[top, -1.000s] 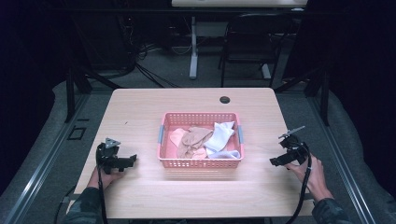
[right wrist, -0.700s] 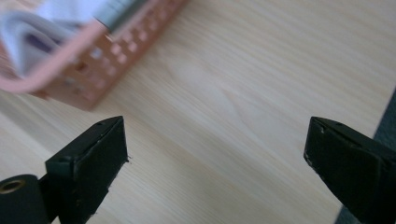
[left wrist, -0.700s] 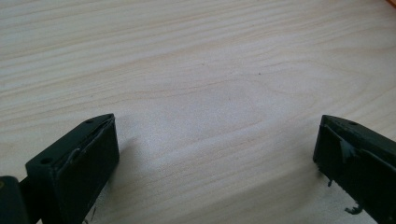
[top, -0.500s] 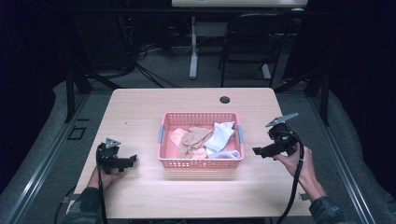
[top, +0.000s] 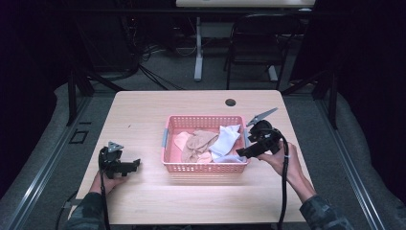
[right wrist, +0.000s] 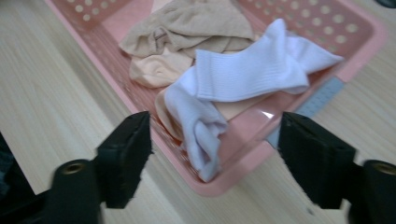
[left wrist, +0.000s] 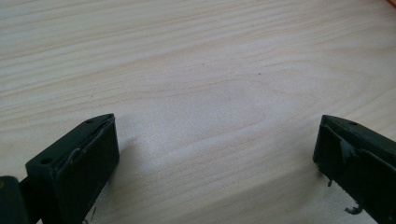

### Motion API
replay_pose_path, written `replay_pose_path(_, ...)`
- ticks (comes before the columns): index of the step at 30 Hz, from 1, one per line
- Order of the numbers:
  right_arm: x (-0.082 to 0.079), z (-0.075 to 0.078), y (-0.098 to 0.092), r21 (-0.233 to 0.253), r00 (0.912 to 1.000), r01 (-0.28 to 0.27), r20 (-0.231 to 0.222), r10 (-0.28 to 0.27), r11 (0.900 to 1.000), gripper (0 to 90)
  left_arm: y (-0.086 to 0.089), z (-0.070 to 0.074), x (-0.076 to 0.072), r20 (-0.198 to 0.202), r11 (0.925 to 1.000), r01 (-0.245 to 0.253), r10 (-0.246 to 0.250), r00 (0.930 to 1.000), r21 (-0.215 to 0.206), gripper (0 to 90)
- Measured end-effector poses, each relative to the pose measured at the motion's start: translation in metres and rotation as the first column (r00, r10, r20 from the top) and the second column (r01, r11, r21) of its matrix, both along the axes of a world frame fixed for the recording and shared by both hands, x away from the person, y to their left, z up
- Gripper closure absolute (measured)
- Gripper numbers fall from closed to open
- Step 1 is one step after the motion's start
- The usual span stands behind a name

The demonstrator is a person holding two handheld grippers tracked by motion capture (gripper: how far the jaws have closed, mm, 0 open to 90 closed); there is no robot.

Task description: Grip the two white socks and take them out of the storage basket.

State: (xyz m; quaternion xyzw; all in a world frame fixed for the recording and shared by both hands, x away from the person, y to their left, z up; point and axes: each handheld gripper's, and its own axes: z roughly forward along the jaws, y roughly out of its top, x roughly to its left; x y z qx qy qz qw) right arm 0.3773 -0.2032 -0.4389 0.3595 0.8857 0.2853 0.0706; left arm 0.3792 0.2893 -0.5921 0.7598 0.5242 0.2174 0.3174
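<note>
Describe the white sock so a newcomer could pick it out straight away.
Find the pink basket at the middle of the wooden table. The white sock lies at its right end, nearest the right gripper. It is the one ribbed, bright white piece; its neighbours are beige and peach.

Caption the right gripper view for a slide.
Open right gripper poised over a pink basket corner, facing a white sock and tan socks.
</note>
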Motion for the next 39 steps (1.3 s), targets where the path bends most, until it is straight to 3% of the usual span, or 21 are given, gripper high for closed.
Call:
replay_pose_path(4, 0.007, -0.012, 0.016, -0.038, 0.9979, -0.033, -0.058, 0.030, 0.999, 46.1, 0.000, 0.000, 0.000, -0.001, 1.0000, 0.003, -0.003, 1.0000, 0.000, 0.2)
replay_pose_path(10, 0.015, -0.029, 0.028, -0.082, 0.9912, -0.053, -0.125, 0.043, 0.995, 55.9, 0.000, 0.000, 0.000, -0.001, 1.0000, 0.003, -0.003, 1.0000, 0.000, 0.2)
replay_pose_path(17, 0.017, -0.042, 0.032, -0.126, 0.9876, -0.061, -0.151, 0.042, 0.990, 63.8, 0.000, 0.000, 0.000, 0.000, 1.0000, 0.002, -0.002, 1.0000, -0.002, 0.2)
replay_pose_path(23, 0.016, -0.043, 0.033, -0.149, 0.9874, -0.072, -0.150, 0.050, 0.986, 70.5, 0.000, 0.000, -0.001, -0.001, 1.0000, 0.005, -0.005, 1.0000, -0.001, 0.2)
replay_pose_path(28, 0.014, -0.042, 0.035, -0.191, 0.9855, -0.101, -0.153, 0.072, 0.976, 78.9, 0.000, 0.000, -0.001, -0.001, 1.0000, 0.006, -0.006, 1.0000, -0.001, 0.2)
replay_pose_path(39, 0.012, -0.035, 0.036, -0.185, 0.9895, -0.094, -0.126, 0.071, 0.978, 83.7, 0.000, 0.000, -0.001, -0.001, 1.0000, 0.008, -0.008, 1.0000, -0.001, 0.2)
